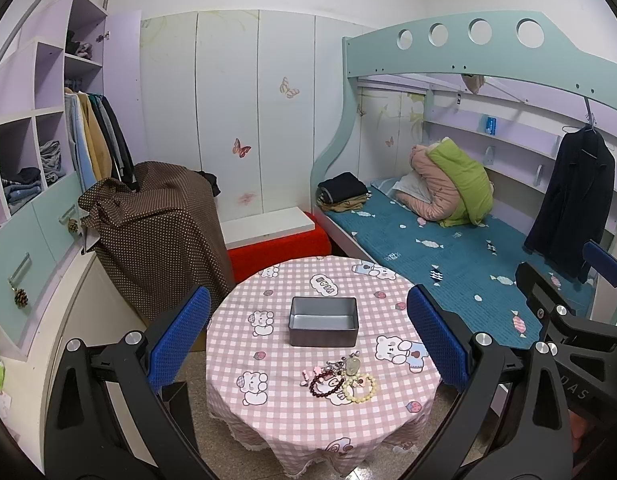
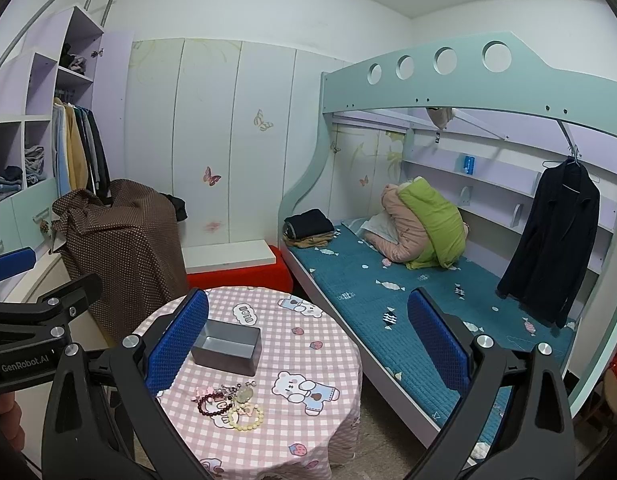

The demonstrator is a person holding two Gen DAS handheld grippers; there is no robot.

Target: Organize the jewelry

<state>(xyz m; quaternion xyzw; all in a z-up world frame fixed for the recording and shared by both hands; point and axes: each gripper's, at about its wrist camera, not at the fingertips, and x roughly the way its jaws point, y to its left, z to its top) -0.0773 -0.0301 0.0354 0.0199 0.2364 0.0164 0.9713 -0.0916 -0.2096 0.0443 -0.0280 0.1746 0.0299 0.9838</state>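
A small heap of jewelry lies on the pink checked round table (image 1: 292,412): a dark red bead bracelet (image 1: 326,385), a cream bead bracelet (image 1: 360,388), a pale pendant (image 1: 351,366) and small pink pieces (image 1: 310,374). Behind the heap stands an open grey metal box (image 1: 323,321) with nothing in it. My left gripper (image 1: 308,332) hovers high above the table, open, the box and heap between its blue pads. My right gripper (image 2: 308,340) is open too, held to the right over the table's edge; the bracelets (image 2: 230,408) and box (image 2: 227,346) sit near its left finger.
A bunk bed (image 1: 448,248) with a teal mattress borders the table on the right, with a dark coat (image 1: 572,204) hanging over it. A brown dotted cover (image 1: 156,236) drapes something at the left, beside a red box (image 1: 276,254). Wardrobe shelves (image 1: 36,152) fill the far left.
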